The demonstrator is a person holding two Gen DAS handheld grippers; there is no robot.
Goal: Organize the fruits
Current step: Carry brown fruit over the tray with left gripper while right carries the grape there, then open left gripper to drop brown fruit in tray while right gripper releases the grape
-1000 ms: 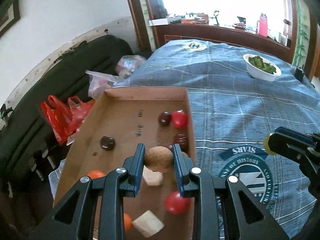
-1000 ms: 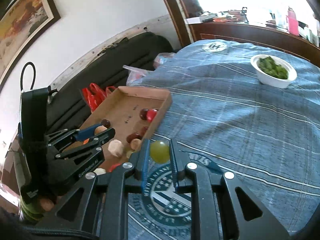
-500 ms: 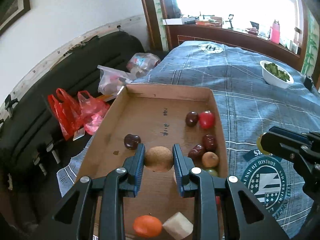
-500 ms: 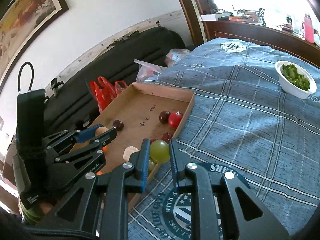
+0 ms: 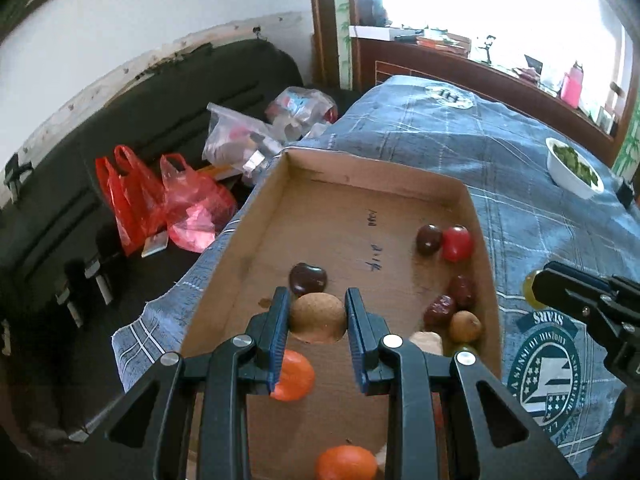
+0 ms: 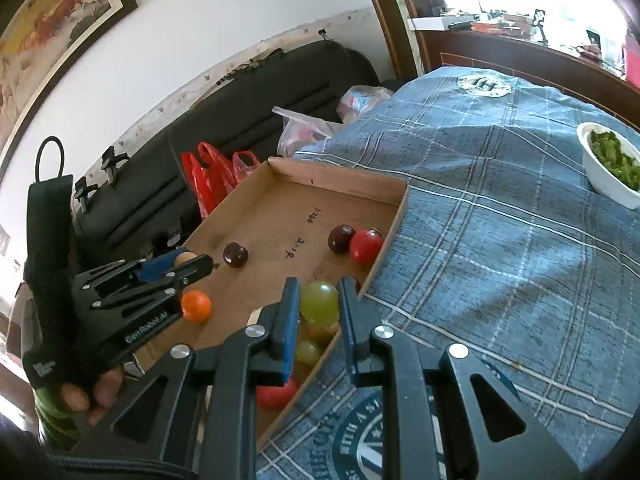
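Note:
A shallow cardboard tray [image 5: 360,168] [image 6: 340,178] lies on the blue plaid cloth and holds several small fruits. My left gripper [image 5: 318,312] is shut on a round brown fruit [image 5: 318,317] above the tray's middle, just short of a dark cherry [image 5: 307,278]. Along the tray's right wall lie a red tomato [image 5: 457,242], dark red dates [image 5: 452,302] and a tan fruit [image 5: 465,326]; two orange fruits [image 5: 294,376] lie nearer. My right gripper [image 6: 319,304] is shut on a green grape [image 6: 319,303] over the tray's right rim, above another green grape [image 6: 308,352].
A white bowl of greens [image 5: 574,168] [image 6: 612,164] stands far right on the cloth. Red plastic bags [image 5: 160,200] and clear bags [image 5: 248,140] lie on a black sofa [image 5: 140,128] left of the tray. A wooden ledge with clutter runs under the window.
Both grippers pulled back and to the left with their fruits. The green grape, over the cloth a second ago, now hangs at the tray's right rim.

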